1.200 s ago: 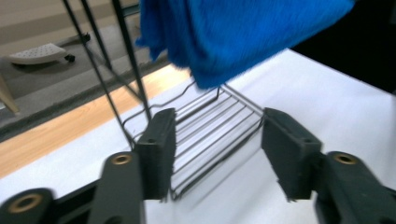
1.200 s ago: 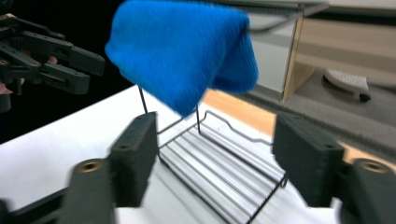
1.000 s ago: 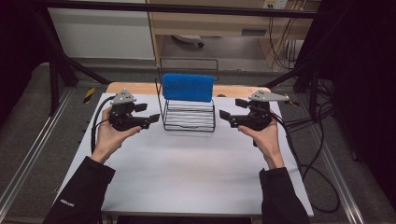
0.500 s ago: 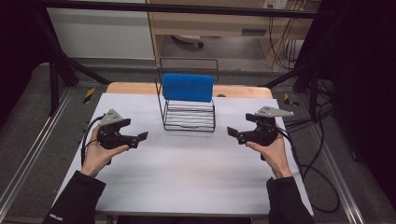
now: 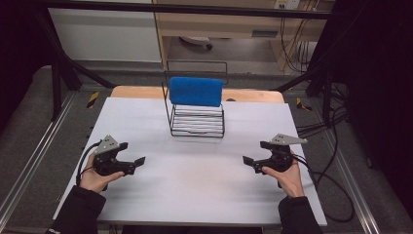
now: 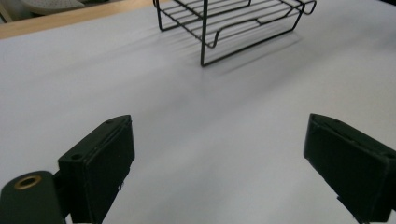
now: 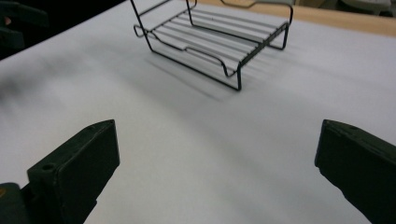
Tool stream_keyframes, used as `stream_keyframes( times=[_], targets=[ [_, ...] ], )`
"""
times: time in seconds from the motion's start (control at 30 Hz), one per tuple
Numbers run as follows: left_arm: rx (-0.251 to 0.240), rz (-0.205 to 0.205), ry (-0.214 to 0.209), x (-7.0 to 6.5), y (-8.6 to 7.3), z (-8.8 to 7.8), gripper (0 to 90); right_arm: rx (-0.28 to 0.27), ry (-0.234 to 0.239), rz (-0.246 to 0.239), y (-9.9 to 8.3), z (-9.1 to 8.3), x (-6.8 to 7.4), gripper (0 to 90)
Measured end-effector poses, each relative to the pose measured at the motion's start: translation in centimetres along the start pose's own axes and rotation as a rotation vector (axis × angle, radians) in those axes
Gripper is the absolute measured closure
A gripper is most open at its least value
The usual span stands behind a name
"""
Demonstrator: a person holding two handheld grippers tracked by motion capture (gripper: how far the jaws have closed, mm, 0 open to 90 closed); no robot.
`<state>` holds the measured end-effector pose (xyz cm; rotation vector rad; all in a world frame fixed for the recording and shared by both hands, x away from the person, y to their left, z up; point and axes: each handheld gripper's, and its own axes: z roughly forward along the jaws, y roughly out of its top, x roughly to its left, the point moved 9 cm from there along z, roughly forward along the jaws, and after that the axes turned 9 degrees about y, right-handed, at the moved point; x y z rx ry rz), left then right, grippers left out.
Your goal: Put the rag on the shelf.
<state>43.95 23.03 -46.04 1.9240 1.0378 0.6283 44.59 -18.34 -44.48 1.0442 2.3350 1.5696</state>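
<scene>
- Nearest the camera in the high view, a person's two forearms in dark sleeves come in from the bottom edge, one at each side of a white table (image 5: 195, 185).
- The left gripper (image 5: 138, 162) sits low over the table's near left part. Its jaws stand wide apart with nothing between them; in the left gripper view, bare tabletop shows between the two black pads.
- The right gripper (image 5: 248, 161) sits low over the near right part, and its jaws are likewise spread and empty. Each carries a grey three-cornered plate on top and trails a cable.
- Both grippers point inward toward each other, well apart, with a broad stretch of bare table between them.
- Farther off, at the middle of the table's far half, stands a black wire rack (image 5: 197, 119).
- A blue sponge-like block (image 5: 196, 91) rests across the rack's upper back rail, apart from both grippers.
- Judged step: the block looks placed on the rack and released, and the hands rest at the near edge, so the work appears at or near its end.
- A next move, if any, calls for a long reach forward from either side, with the jaws closing on the block's short ends without knocking the light rack.
</scene>
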Motion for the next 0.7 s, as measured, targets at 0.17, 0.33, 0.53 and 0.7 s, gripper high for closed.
stream_keyframes(
  times=[0.17,0.33,0.53,0.7],
  targets=[
    [0.029,0.031,-0.001,0.4,-1.9,-0.3,9.0,0.028,-0.013,0.017,-2.9,-0.6,-0.5,0.6],
    [0.041,0.025,0.011,0.7,-3.1,-0.4,9.0,0.051,-0.021,0.027,-5.0,-1.6,-0.9,0.6],
    [0.064,0.028,0.015,0.7,-4.7,-0.4,9.0,0.081,-0.038,0.03,-6.4,-2.1,-1.0,0.6],
    [0.056,0.018,0.025,1.0,-4.7,-0.6,9.0,0.08,-0.034,0.031,-6.5,-2.2,-0.9,0.7]
  ],
)
